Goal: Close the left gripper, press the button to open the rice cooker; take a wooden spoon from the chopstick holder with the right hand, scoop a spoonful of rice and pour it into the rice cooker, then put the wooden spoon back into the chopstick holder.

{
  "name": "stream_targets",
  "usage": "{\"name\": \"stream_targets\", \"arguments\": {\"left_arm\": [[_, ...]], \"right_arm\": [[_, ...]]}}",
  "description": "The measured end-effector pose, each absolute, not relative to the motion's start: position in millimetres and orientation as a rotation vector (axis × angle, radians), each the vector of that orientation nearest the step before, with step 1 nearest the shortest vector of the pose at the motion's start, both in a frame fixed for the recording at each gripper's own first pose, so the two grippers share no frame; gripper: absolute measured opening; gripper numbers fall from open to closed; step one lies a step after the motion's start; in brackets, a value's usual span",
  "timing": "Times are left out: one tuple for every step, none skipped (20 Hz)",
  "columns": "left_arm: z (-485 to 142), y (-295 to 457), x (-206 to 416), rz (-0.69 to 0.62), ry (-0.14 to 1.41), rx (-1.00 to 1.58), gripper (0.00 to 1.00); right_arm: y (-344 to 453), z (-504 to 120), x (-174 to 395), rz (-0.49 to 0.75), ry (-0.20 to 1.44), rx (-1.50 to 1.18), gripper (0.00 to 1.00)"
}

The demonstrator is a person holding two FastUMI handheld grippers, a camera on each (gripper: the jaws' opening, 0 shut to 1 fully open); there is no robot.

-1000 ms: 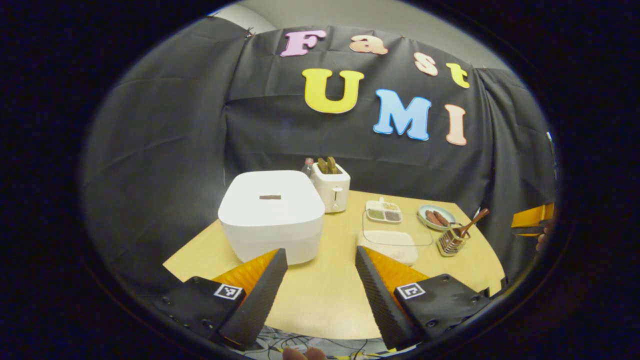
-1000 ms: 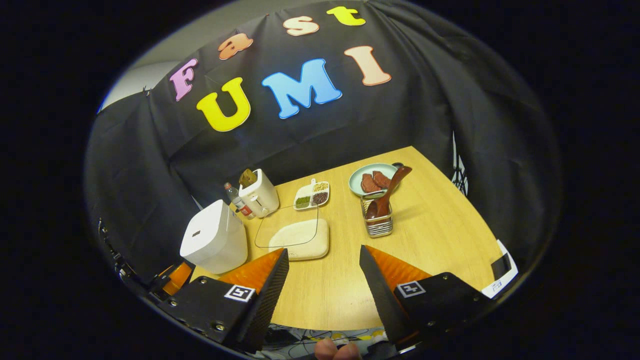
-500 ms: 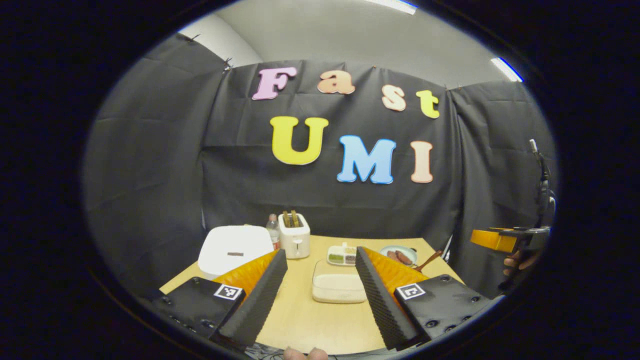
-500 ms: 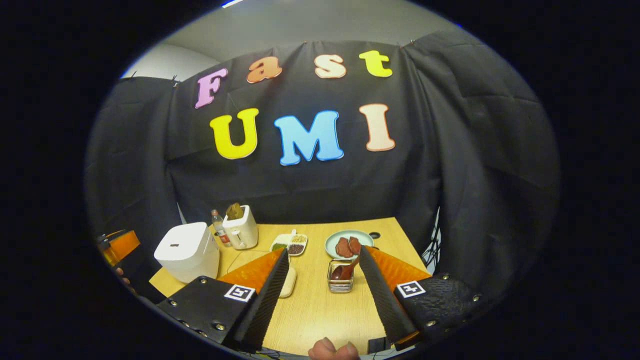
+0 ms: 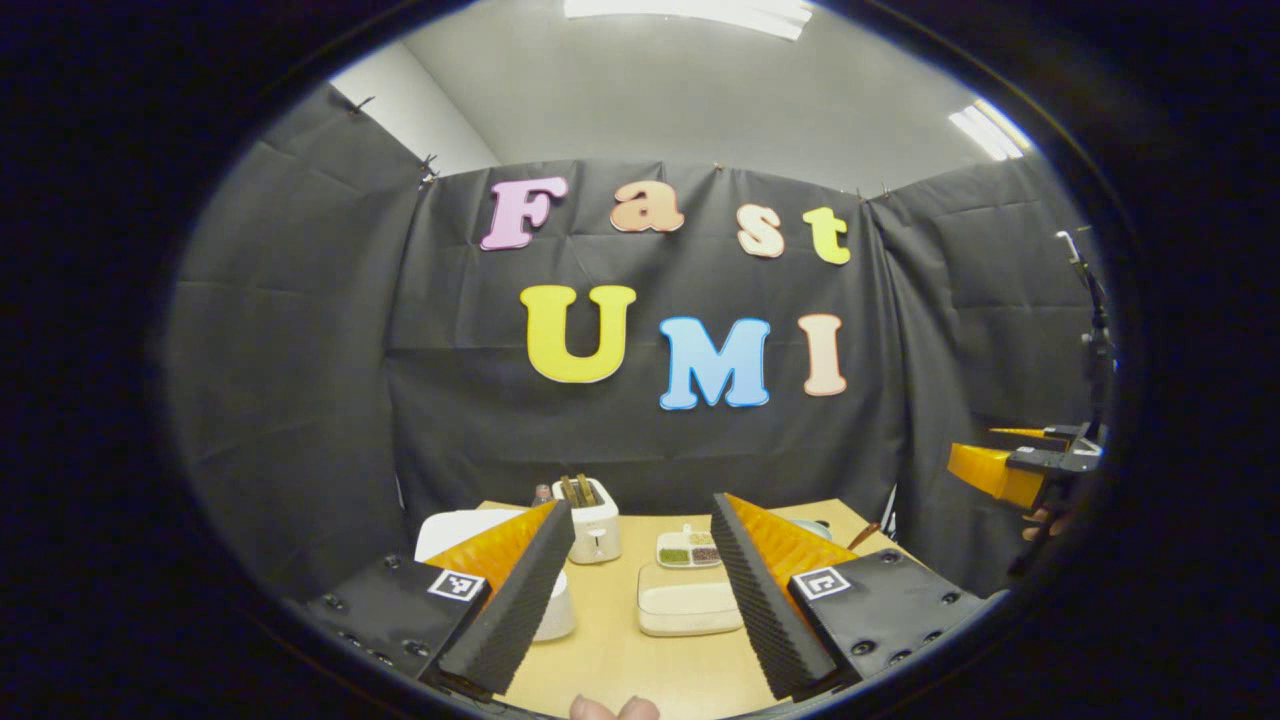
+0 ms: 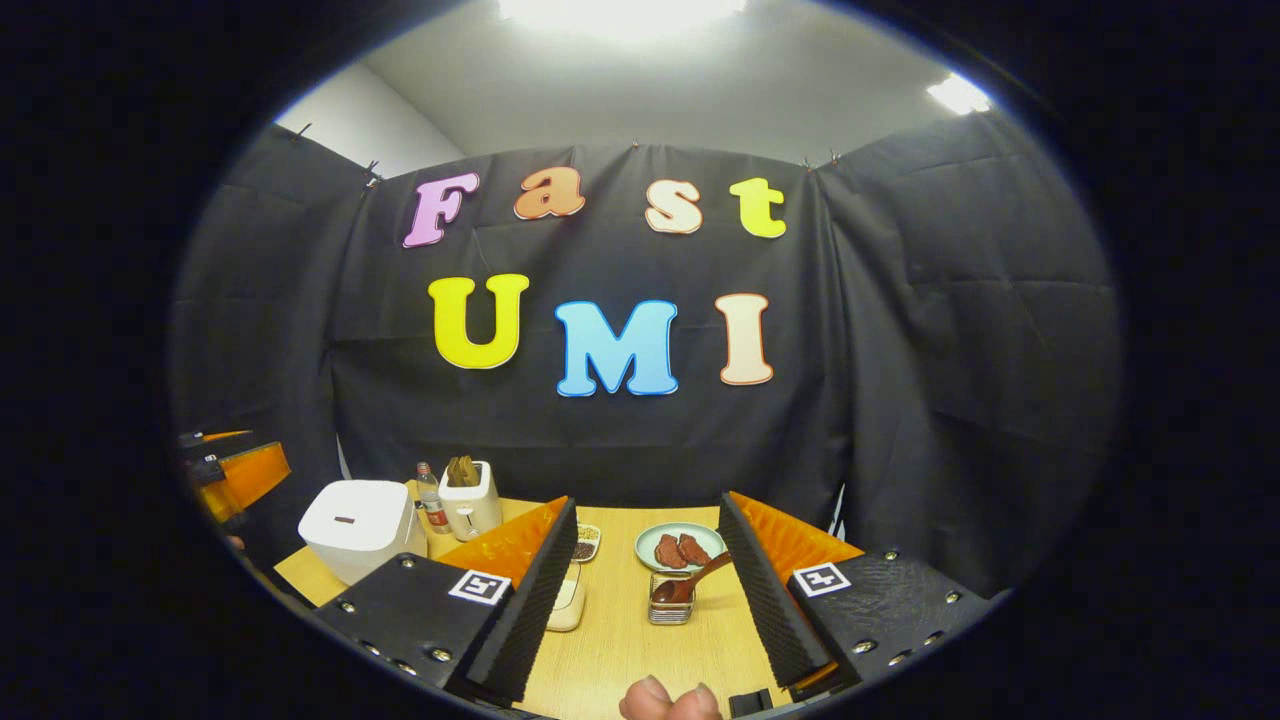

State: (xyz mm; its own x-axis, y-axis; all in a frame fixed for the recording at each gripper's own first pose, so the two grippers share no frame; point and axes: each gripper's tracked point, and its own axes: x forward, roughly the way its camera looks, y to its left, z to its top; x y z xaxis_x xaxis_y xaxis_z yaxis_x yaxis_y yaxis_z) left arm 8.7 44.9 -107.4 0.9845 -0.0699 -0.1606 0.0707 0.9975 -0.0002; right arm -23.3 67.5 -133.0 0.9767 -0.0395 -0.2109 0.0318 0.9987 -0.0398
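Wooden spoon (image 6: 690, 583) upright in chopstick holder (image 6: 668, 611); rice cooker (image 6: 355, 527) lid down; both grippers spread, empty

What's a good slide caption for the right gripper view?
Open right tongs held above the table, framing the wooden spoon in its chopstick holder.

On the table (image 6: 620, 640), the rice cooker (image 6: 355, 525) sits far left, the bottle (image 6: 430, 505) and toaster (image 6: 470, 500) just to its right. The plate (image 6: 650, 545) lies farther right, the chopstick holder (image 6: 668, 608) nearer, in front of it, with the wooden spoon (image 6: 690, 582) leaning in it
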Motion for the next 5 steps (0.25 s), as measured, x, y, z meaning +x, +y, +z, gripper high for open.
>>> {"name": "stream_targets", "arguments": {"left_arm": [[-105.4, 52.4, 7.6, -0.068, 0.156, 0.005, 0.97], [-103.3, 58.7, 5.6, -0.069, 0.147, 0.005, 0.94], [-100.4, 64.1, 4.2, -0.067, 0.142, 0.0, 0.95], [-102.4, 68.8, 1.9, -0.061, 0.146, -0.006, 0.96], [-102.9, 74.7, -1.3, -0.051, 0.148, -0.009, 0.97]], "right_arm": [[78.6, -132.2, -25.2, -0.024, 0.218, -0.054, 0.87], [88.3, -135.1, -26.4, -0.015, 0.229, -0.068, 0.87], [96.2, -134.1, -27.2, -0.008, 0.233, -0.073, 0.87], [102.8, -128.6, -26.7, -0.004, 0.22, -0.073, 0.88], [108.9, -123.7, -26.5, 0.006, 0.209, -0.072, 0.87]]}}
